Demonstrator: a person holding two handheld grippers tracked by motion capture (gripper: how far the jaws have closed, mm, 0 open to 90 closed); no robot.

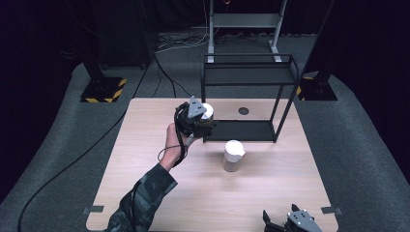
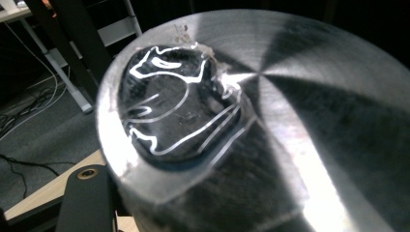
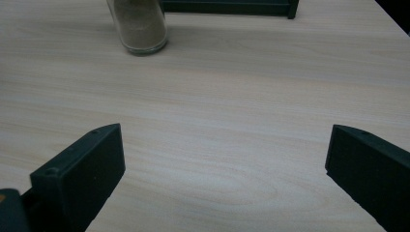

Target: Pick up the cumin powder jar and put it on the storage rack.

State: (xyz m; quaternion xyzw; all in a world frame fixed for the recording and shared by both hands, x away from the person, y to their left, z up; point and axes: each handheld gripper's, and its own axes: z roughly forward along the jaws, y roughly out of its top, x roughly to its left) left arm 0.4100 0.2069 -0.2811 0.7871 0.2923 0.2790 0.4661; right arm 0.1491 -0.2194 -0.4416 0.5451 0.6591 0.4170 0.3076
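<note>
A person's left hand holds my left gripper [image 1: 202, 121] above the table's far middle, beside the left post of a black two-shelf rack [image 1: 247, 77]. It is shut on a jar with a shiny metal lid [image 1: 207, 111]. In the left gripper view that lid [image 2: 290, 111], with its dark pouring flap [image 2: 174, 106], looms right in front of the camera, and one black finger [image 2: 87, 200] shows at the lower left. A second jar [image 1: 233, 155] of brownish powder with a white cap stands on the table in front of the rack. My right gripper [image 1: 286, 223] rests open at the near right edge, its jaws wide apart [image 3: 222, 179], well short of that jar [image 3: 140, 29].
The pale wooden table [image 1: 145, 183] has a round cable hole [image 1: 243, 110] near its far edge. The rack's lower shelf [image 1: 241, 130] sits on the tabletop. Cables, stand bases and a metal frame are on the grey floor beyond.
</note>
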